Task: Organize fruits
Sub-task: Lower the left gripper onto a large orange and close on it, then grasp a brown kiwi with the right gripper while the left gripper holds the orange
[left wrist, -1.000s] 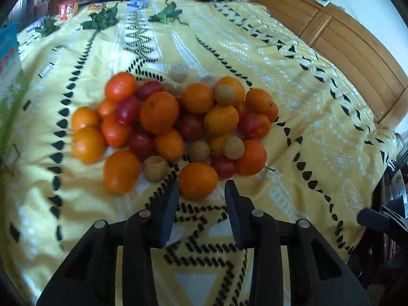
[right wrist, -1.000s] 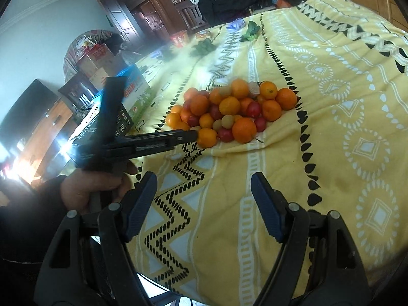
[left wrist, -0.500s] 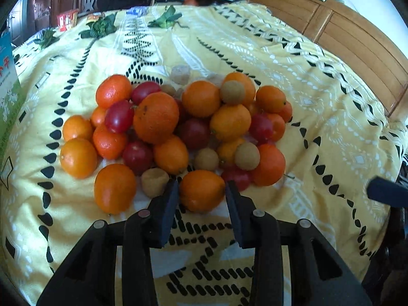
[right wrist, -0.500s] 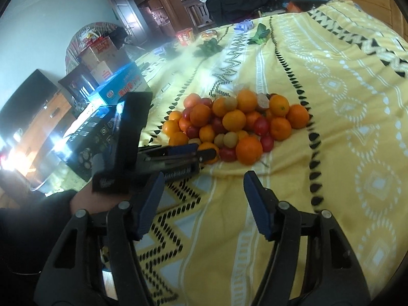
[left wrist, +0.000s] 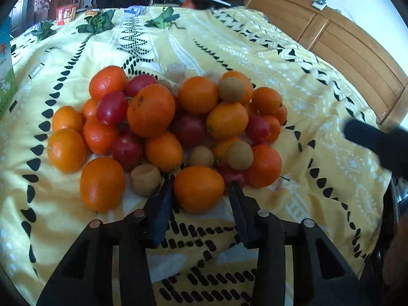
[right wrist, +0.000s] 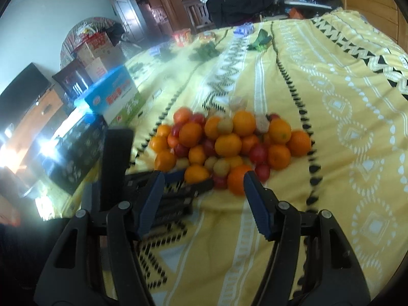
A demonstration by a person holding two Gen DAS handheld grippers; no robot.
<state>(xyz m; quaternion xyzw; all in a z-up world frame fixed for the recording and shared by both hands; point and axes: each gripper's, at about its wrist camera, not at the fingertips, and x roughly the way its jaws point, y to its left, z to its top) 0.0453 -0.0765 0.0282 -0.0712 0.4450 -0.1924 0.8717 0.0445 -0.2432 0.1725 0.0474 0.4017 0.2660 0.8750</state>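
Fingers [left wrist: 163,196] over yellow patterned bedspread [left wrist: 293,81]

Daylight falls soft and even on the bed [left wrist: 255,58], shadows faint under the fruit pile [left wrist: 165,127]. The right wrist view is motion-blurred, with white glare at nine o'clock. Both fisheye views bend and darken toward their round edges.

Left hand-held gripper [left wrist: 200,186] advanced to fruit pile; open jaws now straddle nearest orange [left wrist: 199,189]. Right hand-held gripper [right wrist: 202,178] moved closer too.
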